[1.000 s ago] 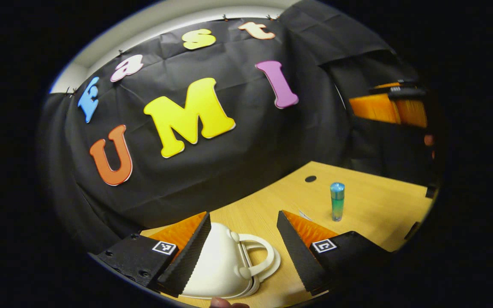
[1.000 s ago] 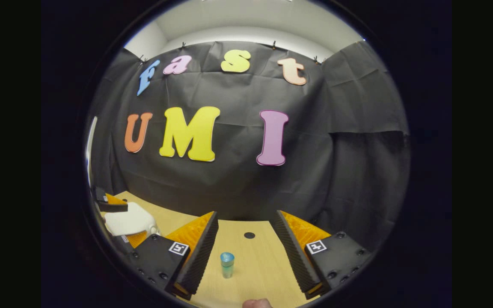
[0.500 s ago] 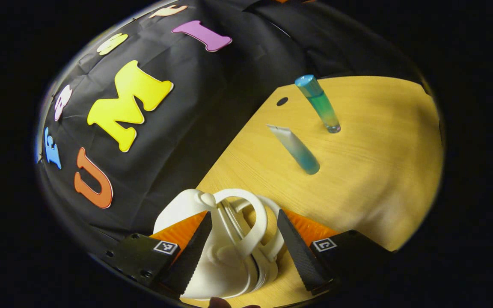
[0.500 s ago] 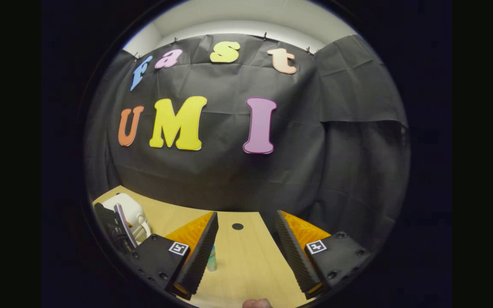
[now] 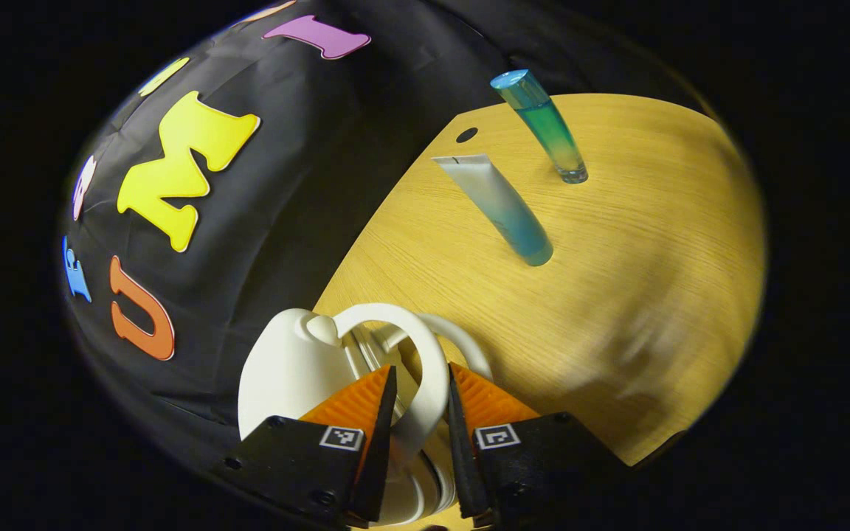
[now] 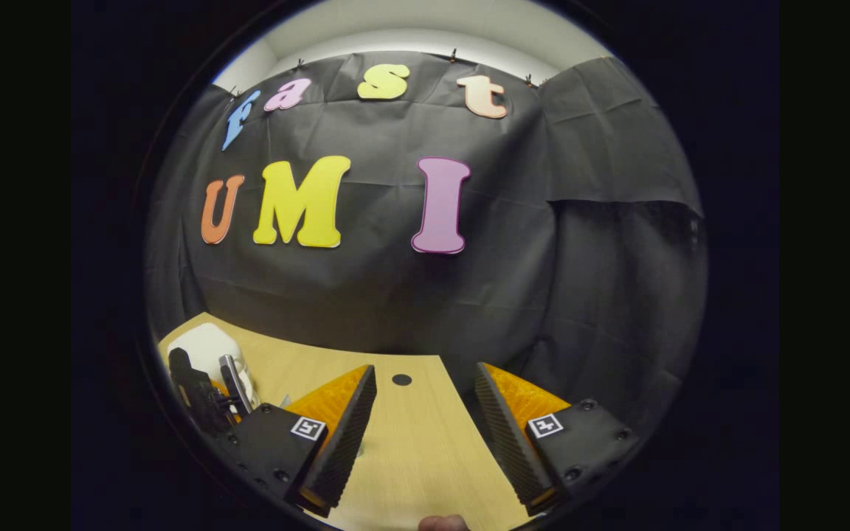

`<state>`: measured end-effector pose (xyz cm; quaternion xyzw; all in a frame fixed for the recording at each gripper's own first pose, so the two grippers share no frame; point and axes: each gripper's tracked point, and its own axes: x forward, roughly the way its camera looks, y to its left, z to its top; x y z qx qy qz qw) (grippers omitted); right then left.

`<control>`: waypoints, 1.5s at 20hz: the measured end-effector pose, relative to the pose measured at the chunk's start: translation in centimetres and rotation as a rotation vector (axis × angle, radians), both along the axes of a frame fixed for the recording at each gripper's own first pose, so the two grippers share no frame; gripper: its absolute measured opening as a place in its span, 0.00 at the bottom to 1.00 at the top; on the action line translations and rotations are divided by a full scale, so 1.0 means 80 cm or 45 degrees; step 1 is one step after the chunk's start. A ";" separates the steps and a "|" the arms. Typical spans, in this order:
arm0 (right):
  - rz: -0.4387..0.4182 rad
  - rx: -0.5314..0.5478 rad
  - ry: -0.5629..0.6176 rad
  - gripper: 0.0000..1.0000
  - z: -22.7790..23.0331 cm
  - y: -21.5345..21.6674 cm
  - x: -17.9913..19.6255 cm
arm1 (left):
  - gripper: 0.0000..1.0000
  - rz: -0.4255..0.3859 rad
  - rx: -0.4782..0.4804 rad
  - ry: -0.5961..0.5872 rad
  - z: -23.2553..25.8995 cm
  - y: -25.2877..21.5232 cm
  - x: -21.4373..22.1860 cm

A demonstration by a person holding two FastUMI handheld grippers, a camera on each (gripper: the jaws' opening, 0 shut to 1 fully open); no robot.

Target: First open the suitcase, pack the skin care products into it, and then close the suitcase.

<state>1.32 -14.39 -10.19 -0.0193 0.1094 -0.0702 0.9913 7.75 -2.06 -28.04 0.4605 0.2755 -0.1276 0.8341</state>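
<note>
I see the small white suitcase (image 5: pixel 288 369) at the table's near edge, its looped handle (image 5: pixel 425 383) toward me. Beyond it stand a blue-green tube (image 5: pixel 499 210), cap down, and a capped teal bottle (image 5: pixel 543 125), apart.

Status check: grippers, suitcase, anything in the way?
Left gripper shut on suitcase handle; right gripper open, hovering over table. Suitcase closed. Tube and bottle unpacked, nothing blocking.
</note>
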 end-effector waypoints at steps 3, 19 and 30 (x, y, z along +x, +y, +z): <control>0.004 0.006 0.016 0.81 -0.003 0.007 -0.006 | 0.27 -0.029 0.003 -0.022 0.009 -0.007 0.002; 0.087 -0.012 -0.052 0.81 0.029 0.065 0.005 | 0.03 0.112 -0.468 -0.356 0.220 0.070 0.033; 0.243 -0.082 -0.066 0.81 0.052 0.152 0.029 | 0.03 0.407 -0.651 -0.651 0.302 0.384 0.048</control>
